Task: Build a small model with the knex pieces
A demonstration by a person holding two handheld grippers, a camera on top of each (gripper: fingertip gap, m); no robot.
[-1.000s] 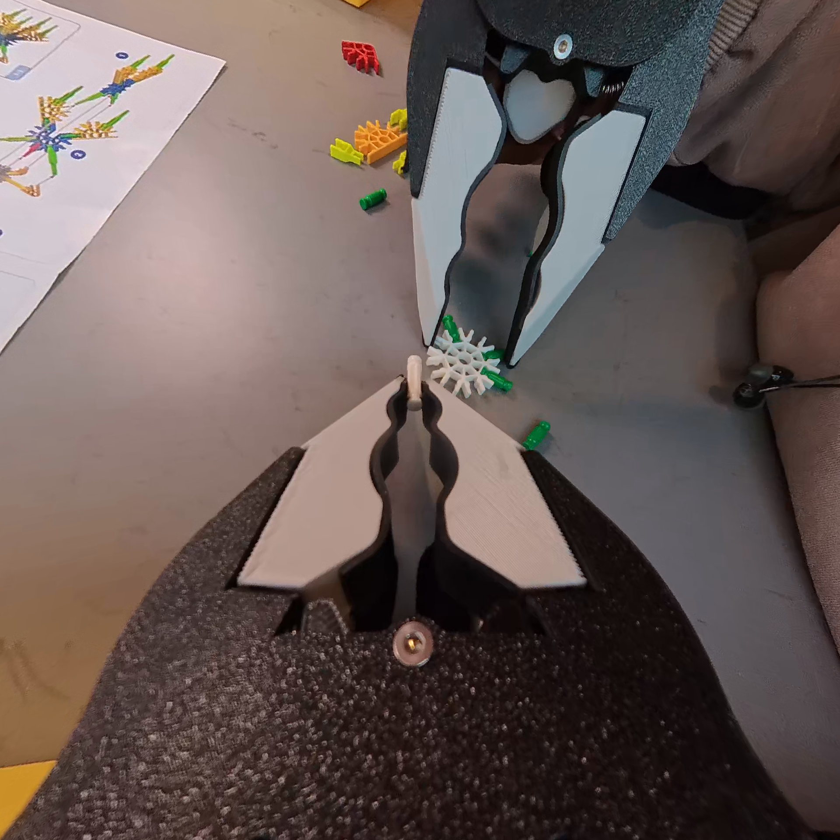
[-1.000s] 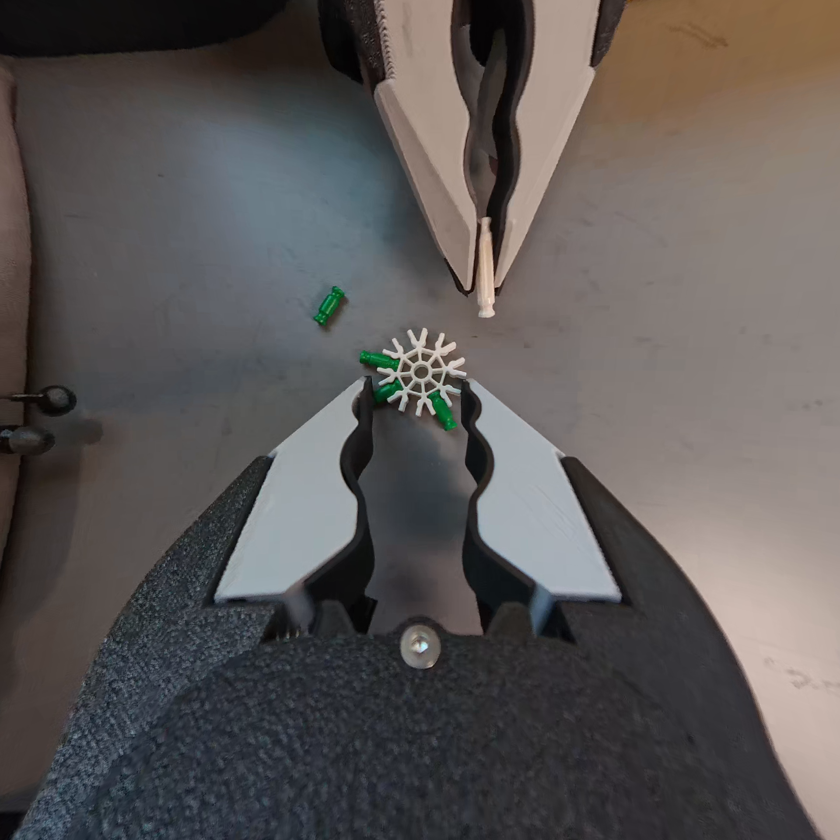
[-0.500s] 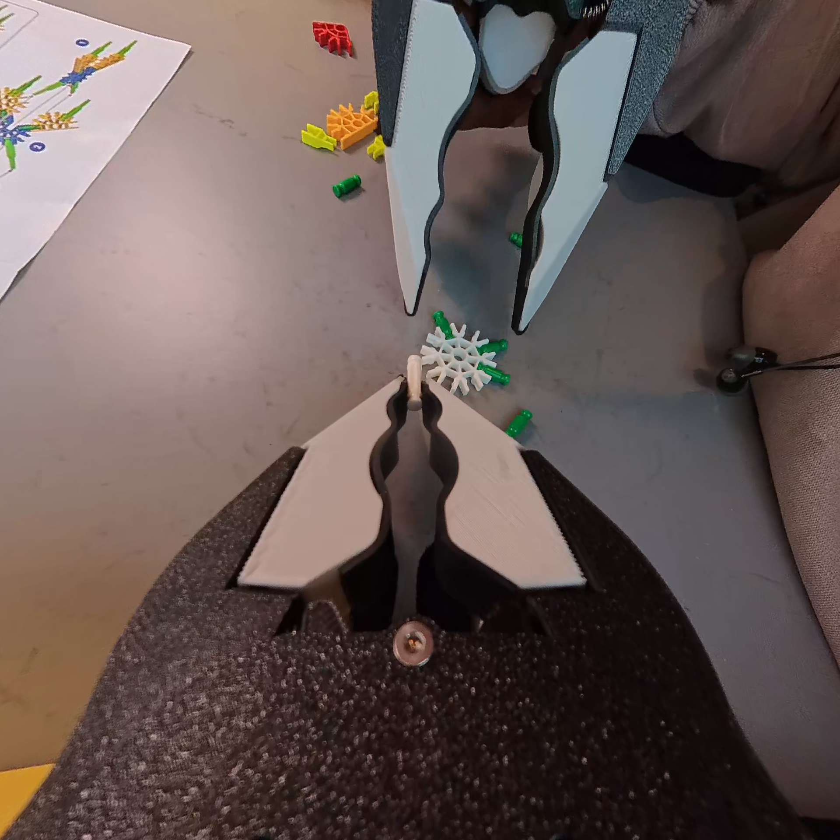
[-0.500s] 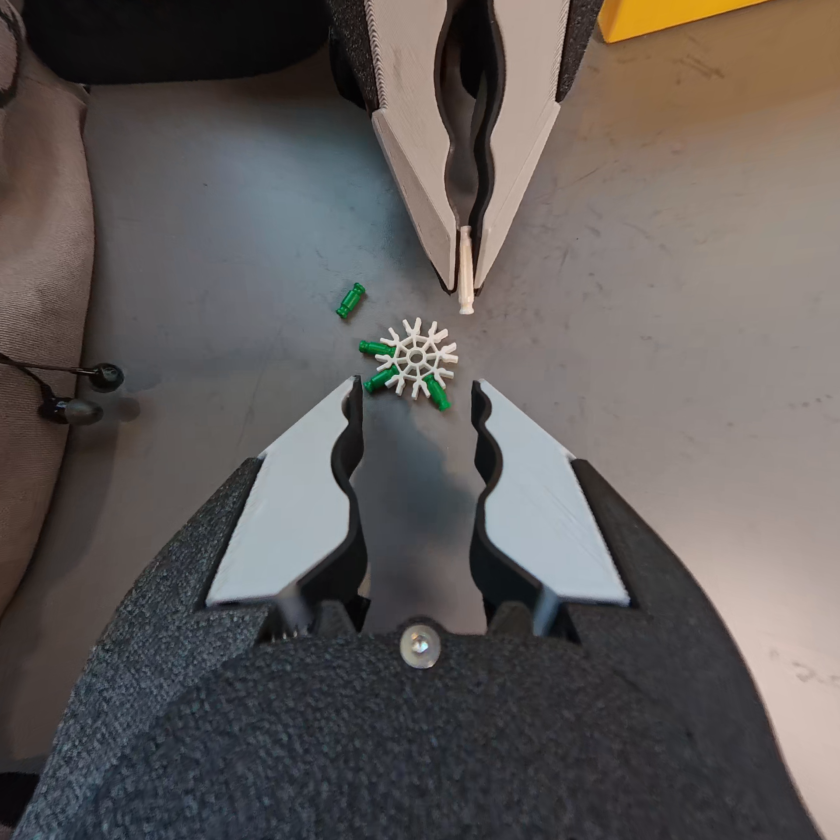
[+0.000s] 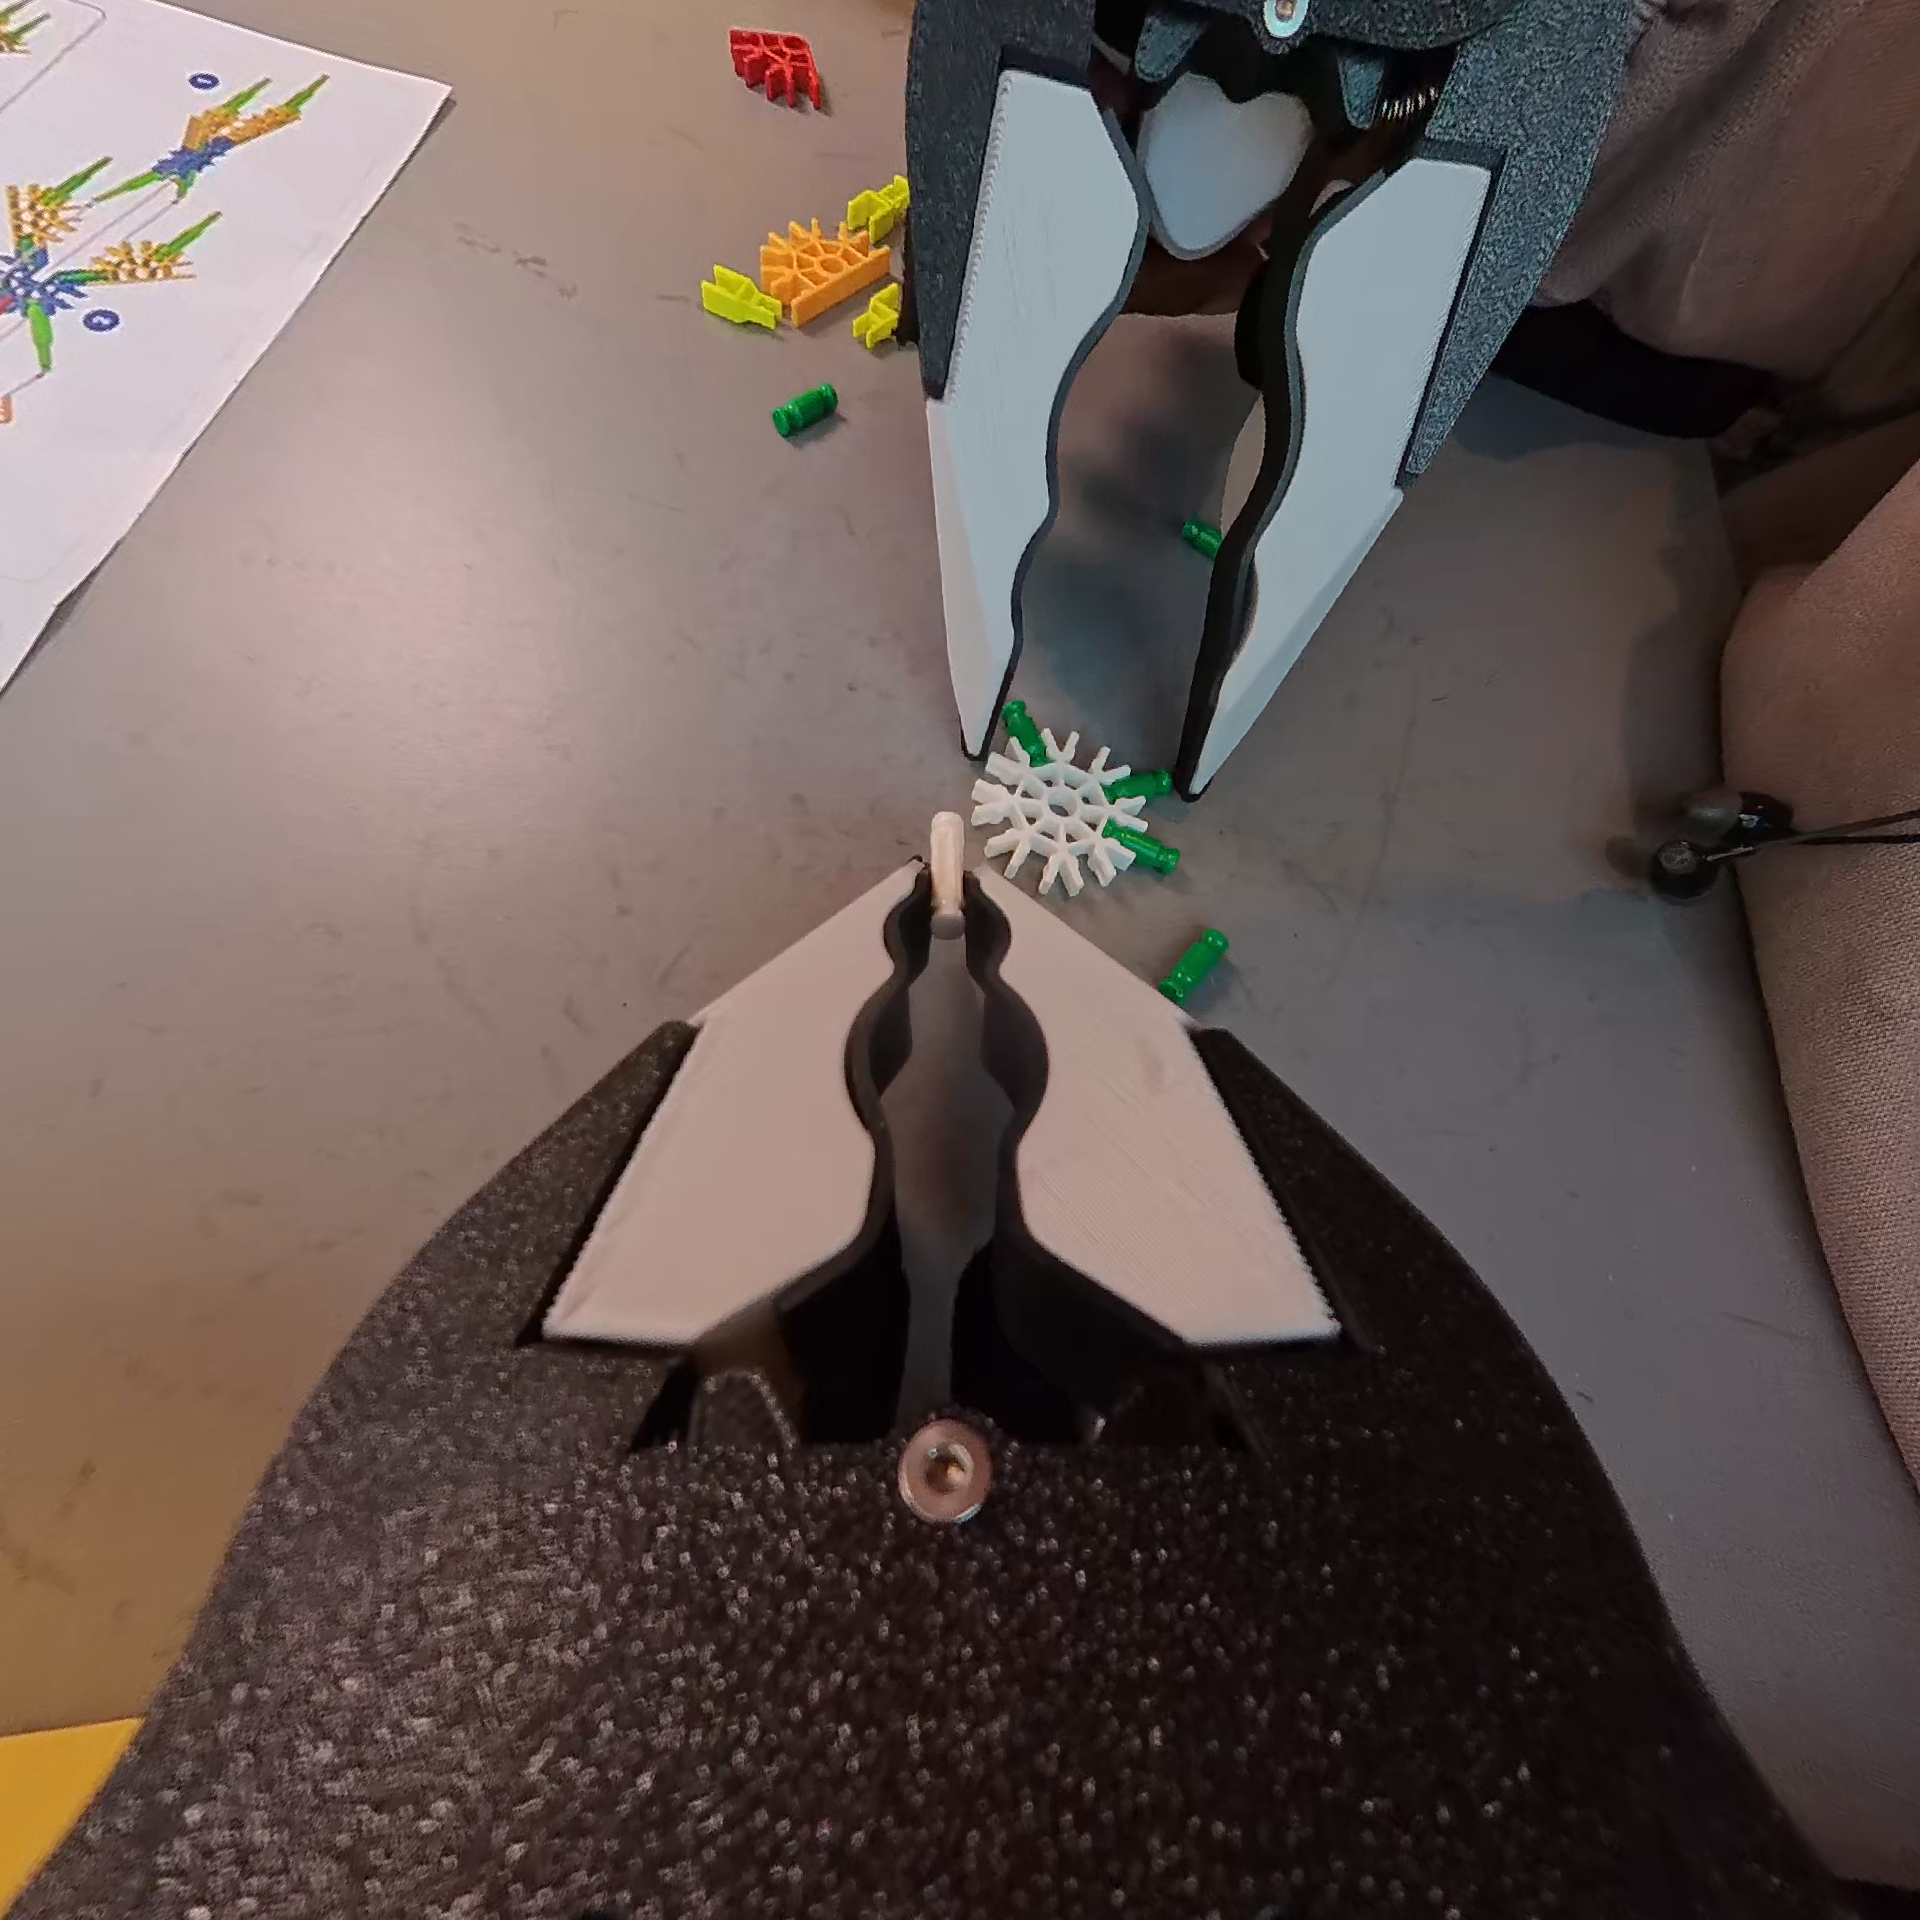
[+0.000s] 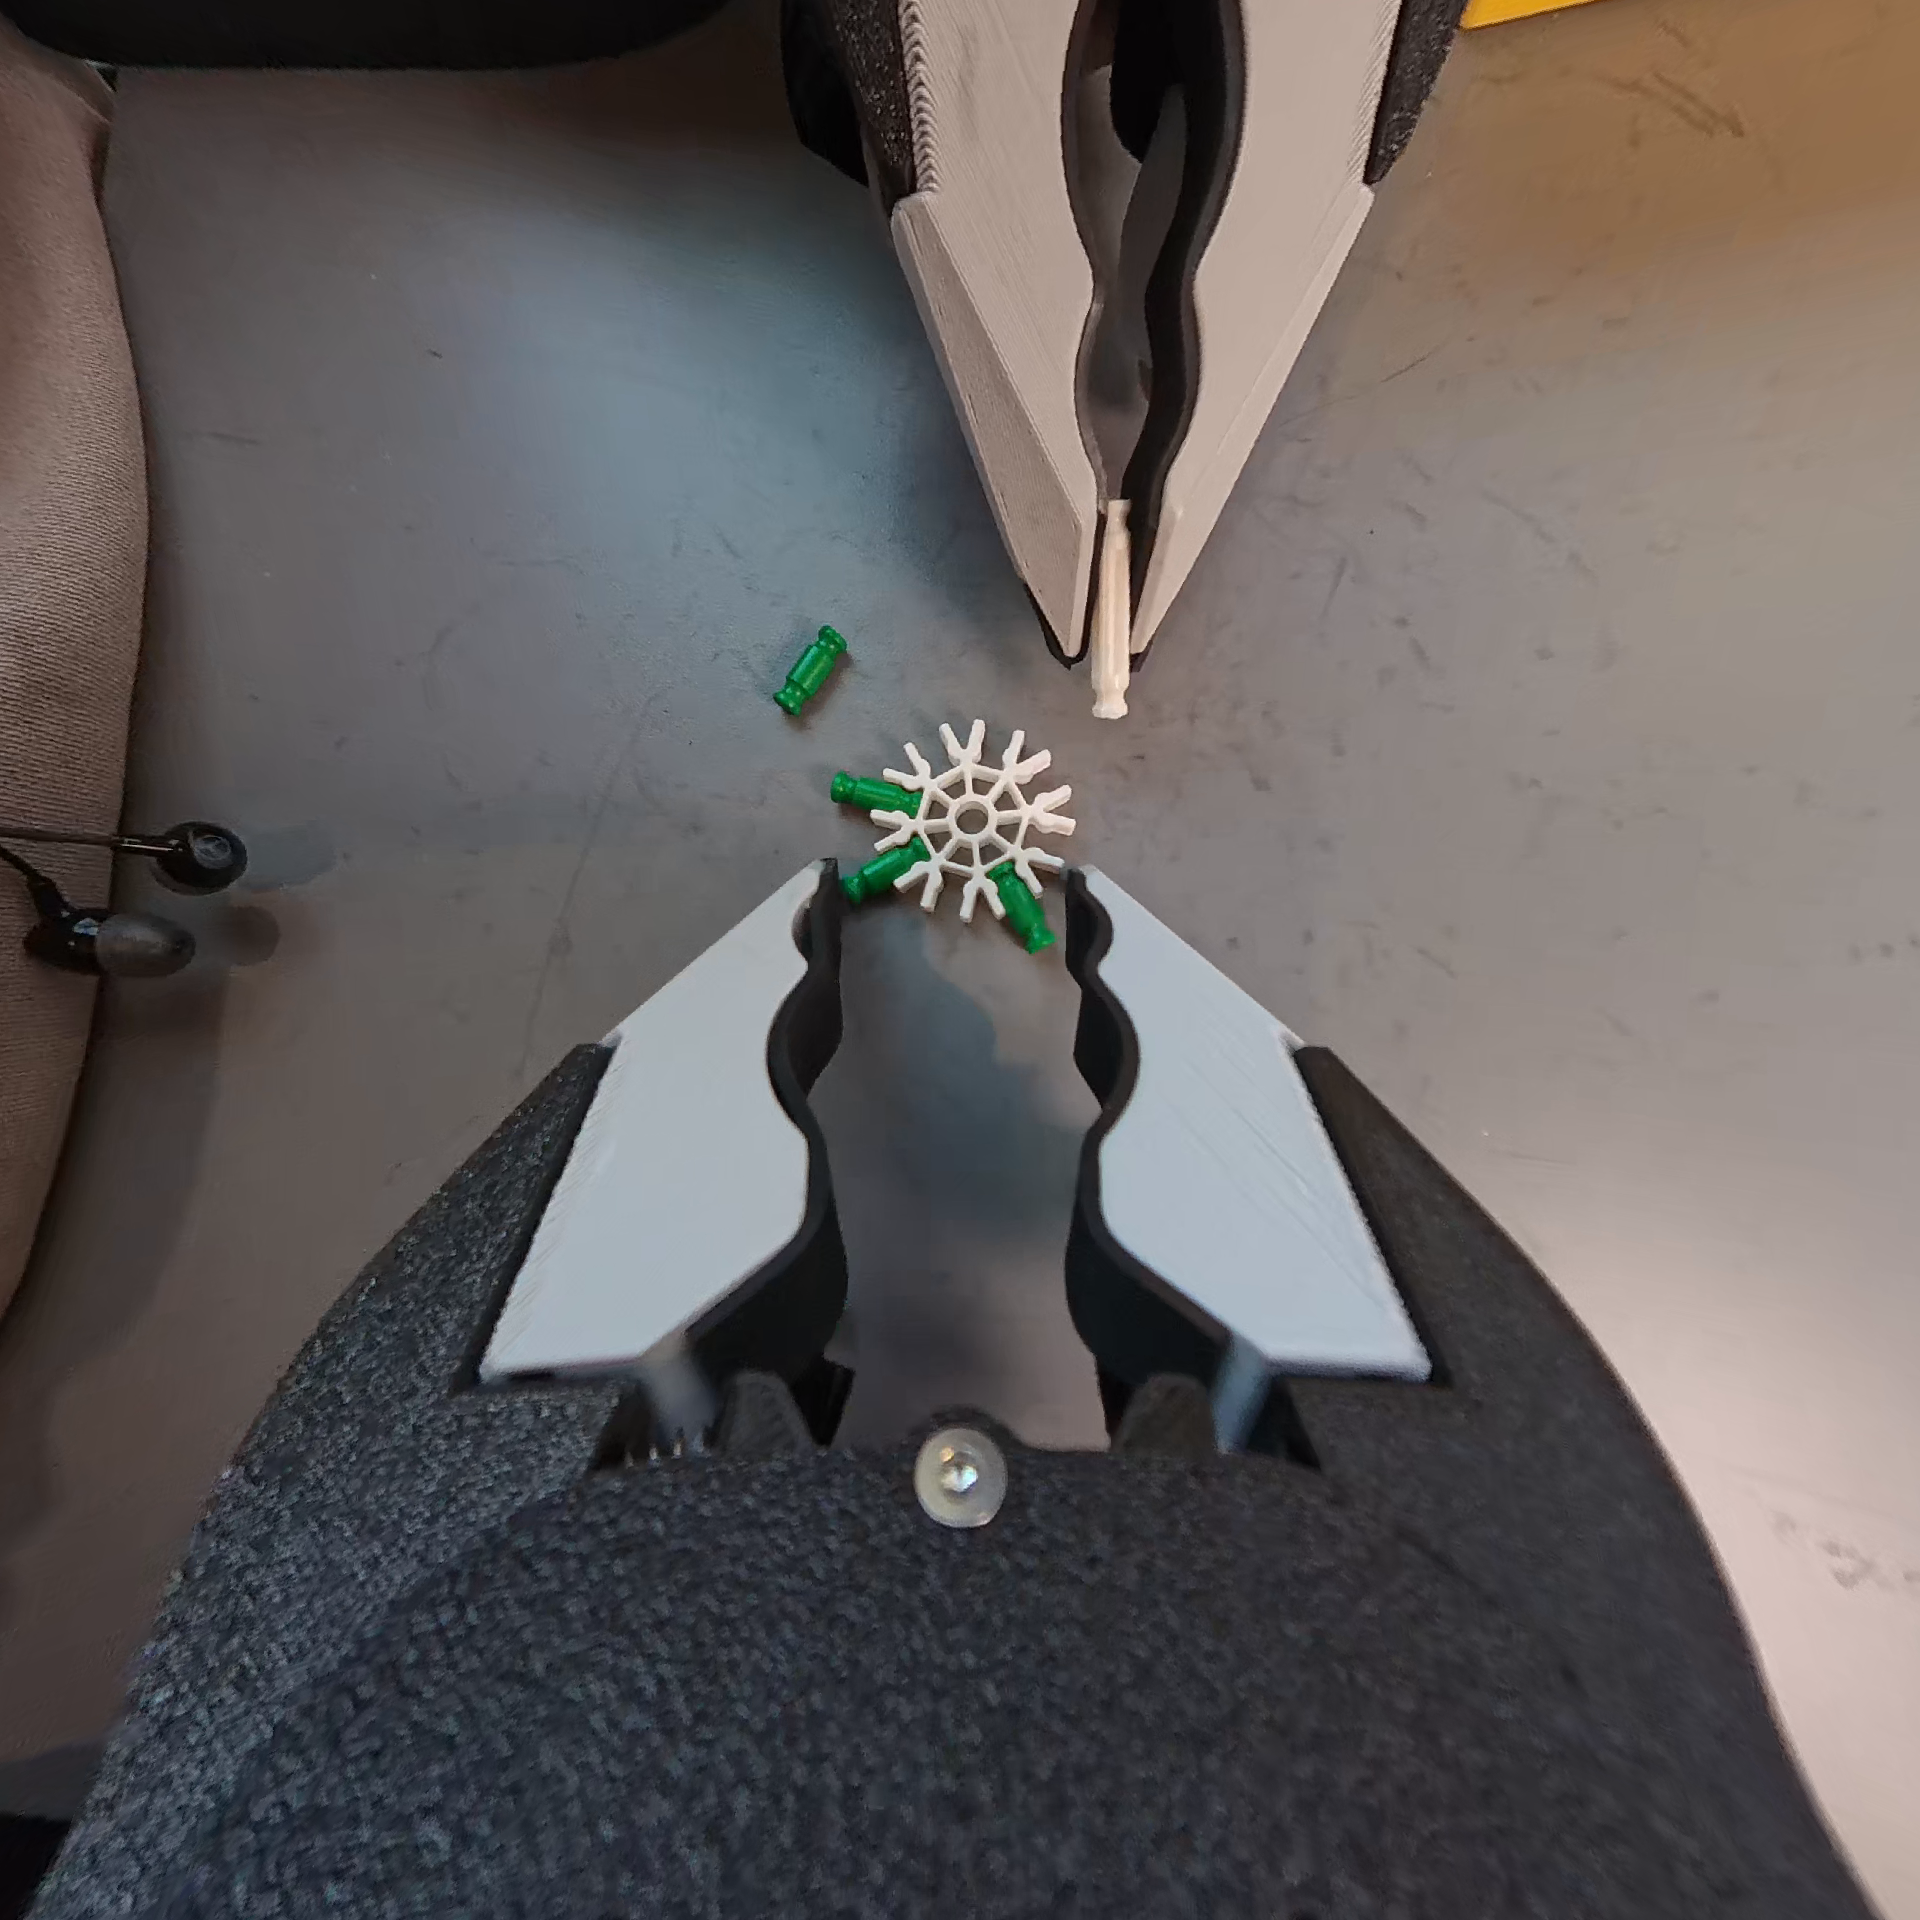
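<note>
A white snowflake-shaped connector [image 6: 974,817] with three short green rods plugged into it lies on the grey table; it also shows in the left wrist view [image 5: 1058,810]. My left gripper [image 5: 945,883] is shut on a short white rod [image 5: 947,847], whose tip sticks out just left of the connector. In the right wrist view the white rod [image 6: 1112,623] points at the connector's far edge. My right gripper [image 6: 951,883] is open and empty, its tips just short of the connector on either side. A loose green rod [image 6: 811,670] lies near the connector.
A printed instruction sheet [image 5: 135,281] lies at far left. Orange [image 5: 821,265], yellow-green and red [image 5: 777,64] connector pieces and a green rod [image 5: 804,411] lie beyond. Black earbuds [image 6: 156,894] rest by a beige fabric edge [image 5: 1829,1039]. A yellow object [image 5: 52,1766] sits at bottom left. The gap from one gripper's tips to the other's is roughly 5 cm. The yellow object [image 5: 52,1766] is about 15 cm from my left fingertips.
My right gripper drew back from the connector half a second ago and has come close to it again, still open. My left gripper has stayed shut on the white rod beside the connector.
</note>
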